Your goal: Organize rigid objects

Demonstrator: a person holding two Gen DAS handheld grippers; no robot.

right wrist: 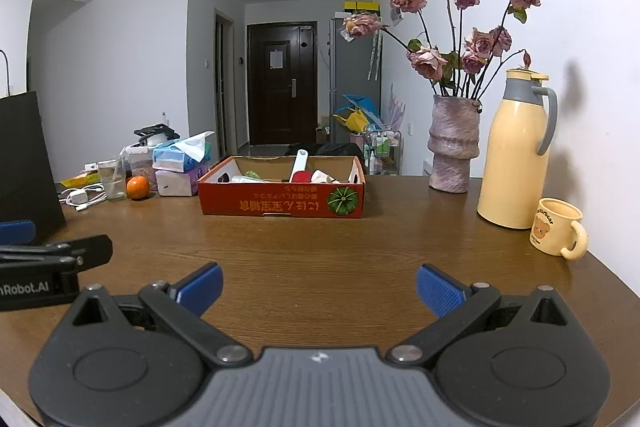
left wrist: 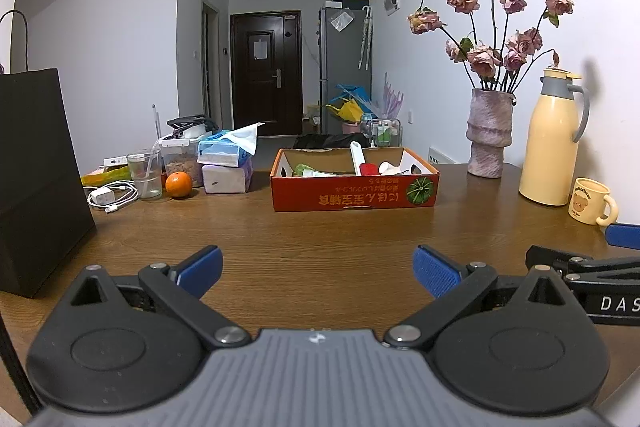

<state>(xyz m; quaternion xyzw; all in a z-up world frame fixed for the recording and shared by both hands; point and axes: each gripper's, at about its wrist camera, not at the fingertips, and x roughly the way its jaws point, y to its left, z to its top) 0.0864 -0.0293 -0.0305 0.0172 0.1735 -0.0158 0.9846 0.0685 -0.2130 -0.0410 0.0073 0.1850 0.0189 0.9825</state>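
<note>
Down low at the near edge, the left gripper (left wrist: 318,269) sits just above the wooden table (left wrist: 320,235), blue pads spread wide with nothing between them. Beside it the right gripper (right wrist: 319,287) is the same story: jaws apart, empty, bare wood between the fingers. Each one peeks into the other's view from the side, so they're level with each other and close together.

Further out, mid-table, there's the red cardboard box (right wrist: 282,201) with a green pumpkin printed on its front. It's open-topped and already holds the rigid objects (right wrist: 304,173): a white tube standing tilted, something red, a white piece, something green; the finer details are too small to tell.

Left of the box, an orange (left wrist: 178,184), a clear glass (left wrist: 145,174), a white charger with cable (left wrist: 112,197) and stacked tissue packs (left wrist: 226,163). A black paper bag (left wrist: 36,179) stands at the left edge.

On the right by the wall, a small cream mug (right wrist: 558,233) just beside a tall yellow thermos jug (right wrist: 516,151), then a vase of dried pink roses (right wrist: 454,143). Far back, a dark door (left wrist: 266,73)
</note>
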